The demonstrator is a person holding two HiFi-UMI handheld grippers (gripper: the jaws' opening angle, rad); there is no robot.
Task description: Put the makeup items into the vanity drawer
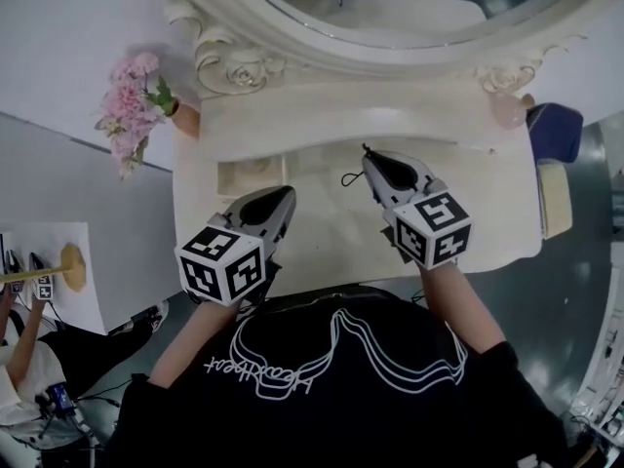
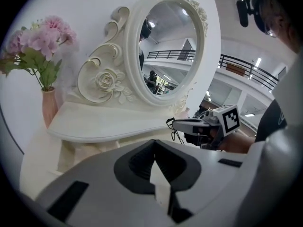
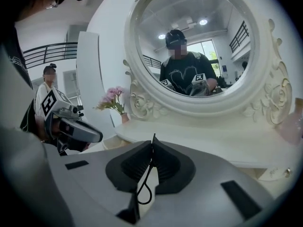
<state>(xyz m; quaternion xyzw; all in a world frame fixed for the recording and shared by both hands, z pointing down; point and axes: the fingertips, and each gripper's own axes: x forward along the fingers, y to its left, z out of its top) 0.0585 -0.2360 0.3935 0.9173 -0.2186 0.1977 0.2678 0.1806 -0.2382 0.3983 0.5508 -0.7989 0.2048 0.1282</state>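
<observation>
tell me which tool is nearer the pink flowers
Left. The left tool hovers over the left part of the vanity top, on the side of the pink flowers. The right tool, pinching a thin black loop, is farther right, past the middle.

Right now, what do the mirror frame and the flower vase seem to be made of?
Mirror frame: glossy cream, carved scrolls and a rose; probably painted wood or moulded resin. Vase: matte pinkish, likely ceramic, though that is unsure.

Vase (image 1: 184,119) stands left of the mirror (image 1: 390,13), apparently on the vanity (image 1: 322,237).
</observation>
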